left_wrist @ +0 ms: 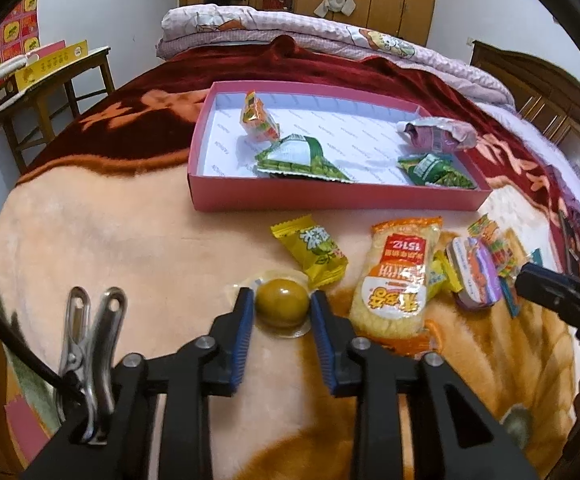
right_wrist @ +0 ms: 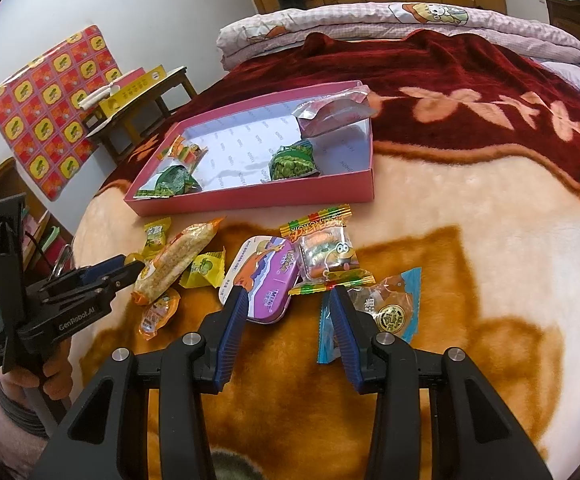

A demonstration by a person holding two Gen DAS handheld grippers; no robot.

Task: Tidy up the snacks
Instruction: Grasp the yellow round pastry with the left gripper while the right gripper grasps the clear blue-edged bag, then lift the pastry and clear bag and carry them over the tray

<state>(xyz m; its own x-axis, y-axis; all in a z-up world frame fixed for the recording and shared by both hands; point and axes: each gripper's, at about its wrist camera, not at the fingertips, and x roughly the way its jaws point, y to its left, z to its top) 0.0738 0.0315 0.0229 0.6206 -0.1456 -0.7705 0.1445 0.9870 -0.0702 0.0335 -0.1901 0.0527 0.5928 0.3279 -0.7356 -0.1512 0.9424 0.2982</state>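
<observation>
Four packets already lie in the shallow pink cardboard box (left_wrist: 329, 200) on the bed; roughly seven snacks remain on the blanket. The left claw (left_wrist: 282, 300) is clenched on a clear-wrapped olive-brown round candy (left_wrist: 281, 305) just before the box, while the right claw (right_wrist: 288, 300) hangs released over a purple mint tin (right_wrist: 262, 280).

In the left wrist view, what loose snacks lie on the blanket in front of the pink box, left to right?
Sealed egg between the left claw pads, yellow candy packet, rice cracker pack, purple tin.

One pink box (left_wrist: 329, 196), four packets inside, one purple tin (right_wrist: 262, 280).
</observation>
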